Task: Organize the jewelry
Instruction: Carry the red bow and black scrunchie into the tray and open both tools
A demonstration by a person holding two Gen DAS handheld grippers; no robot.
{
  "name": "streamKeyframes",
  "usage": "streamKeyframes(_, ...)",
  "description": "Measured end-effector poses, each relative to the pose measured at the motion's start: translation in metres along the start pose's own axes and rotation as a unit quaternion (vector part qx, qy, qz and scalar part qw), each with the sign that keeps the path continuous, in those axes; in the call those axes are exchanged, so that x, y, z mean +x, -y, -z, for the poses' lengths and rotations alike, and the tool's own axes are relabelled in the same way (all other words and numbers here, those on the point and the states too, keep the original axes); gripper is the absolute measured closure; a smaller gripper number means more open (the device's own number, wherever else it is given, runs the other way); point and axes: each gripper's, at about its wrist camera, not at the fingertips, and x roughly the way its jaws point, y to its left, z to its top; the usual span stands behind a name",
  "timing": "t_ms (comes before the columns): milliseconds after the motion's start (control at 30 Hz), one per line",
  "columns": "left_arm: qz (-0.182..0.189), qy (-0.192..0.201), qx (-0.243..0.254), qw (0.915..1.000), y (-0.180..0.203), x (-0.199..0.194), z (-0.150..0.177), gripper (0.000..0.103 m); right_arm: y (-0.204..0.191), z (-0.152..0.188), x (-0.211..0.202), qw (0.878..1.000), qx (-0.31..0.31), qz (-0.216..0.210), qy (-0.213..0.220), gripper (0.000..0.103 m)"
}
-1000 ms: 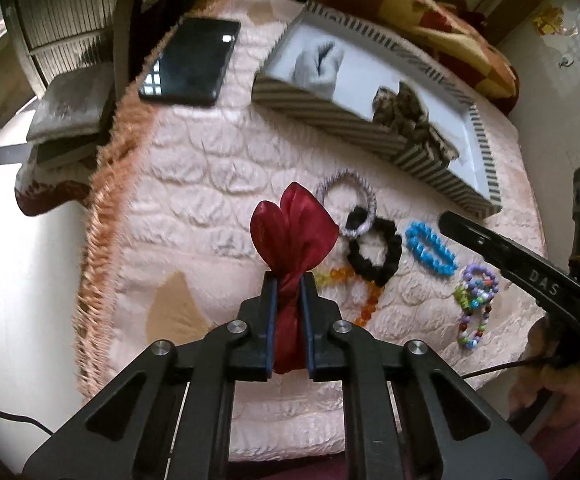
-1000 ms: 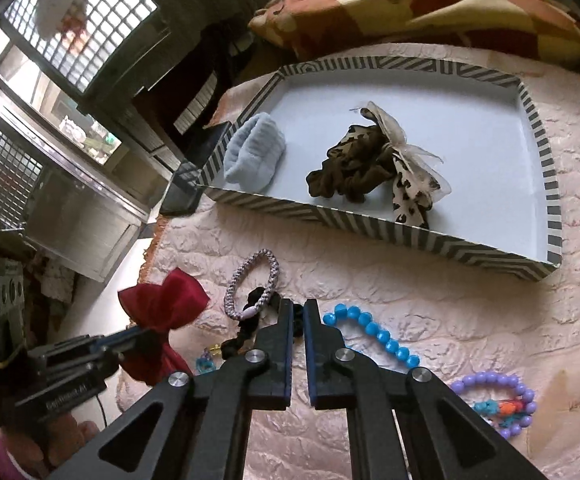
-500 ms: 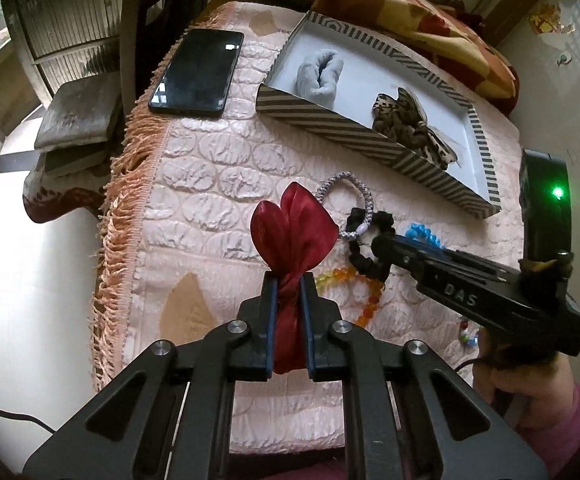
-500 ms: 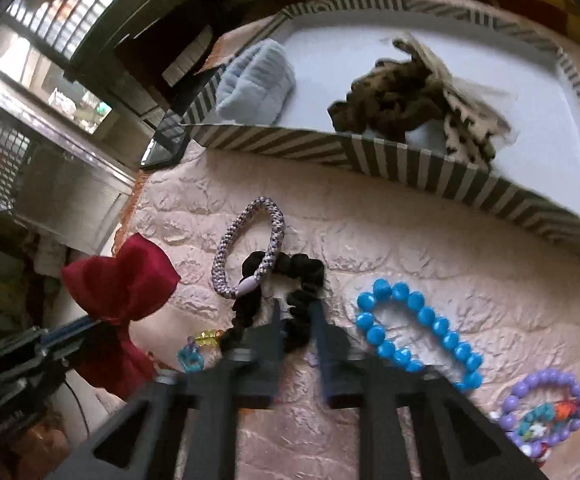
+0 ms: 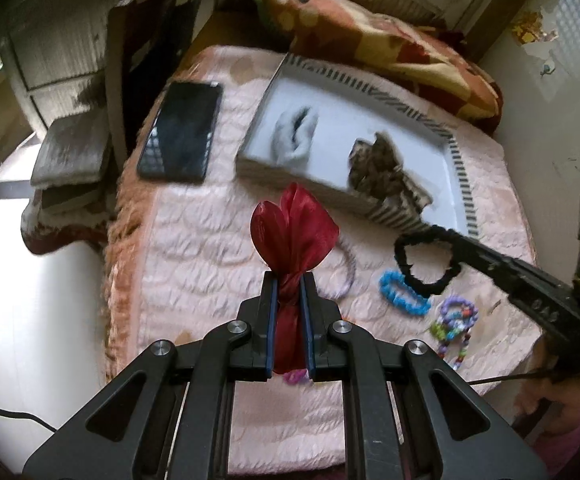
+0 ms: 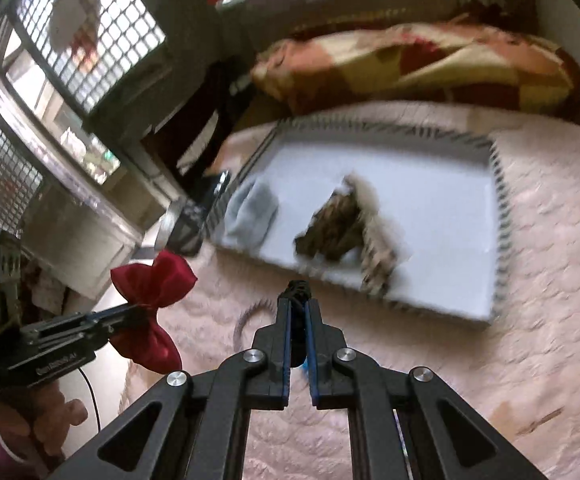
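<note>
Scrunchie [image 5: 425,260], earlier lying flat, now hangs pinched in right tool [image 5: 455,240]; left tool [image 5: 288,280] pinches bow [image 5: 293,232].

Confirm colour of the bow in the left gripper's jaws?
Dark red, satin-like sheen. The bow shows best in the left wrist view, pinched at its knot.

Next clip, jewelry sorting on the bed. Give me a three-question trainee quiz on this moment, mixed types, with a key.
1. True or false: the black scrunchie lies flat on the bedspread.
2. What does the left gripper hold? A) blue bead bracelet B) red bow C) phone
3. Fill in: the grey scrunchie lies inside the striped ____.

Key: 1 false, it hangs from the right gripper; 2 B, red bow; 3 tray.
</note>
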Motion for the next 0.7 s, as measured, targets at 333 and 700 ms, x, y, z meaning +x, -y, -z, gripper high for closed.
streamKeyframes(333, -0.005, 0.018, 0.047, 0.9987, 0.04, 0.018, -0.058, 0.093, 0.046, -0.038, 0.011, 0.999, 0.034, 0.029, 0.014, 0.097)
streamKeyframes(700, -0.043, 0.006, 0.064, 0.997, 0.07, 0.08, -0.118, 0.093, 0.105, -0.061, 0.062, 0.996, 0.076, 0.046, -0.03, 0.097)
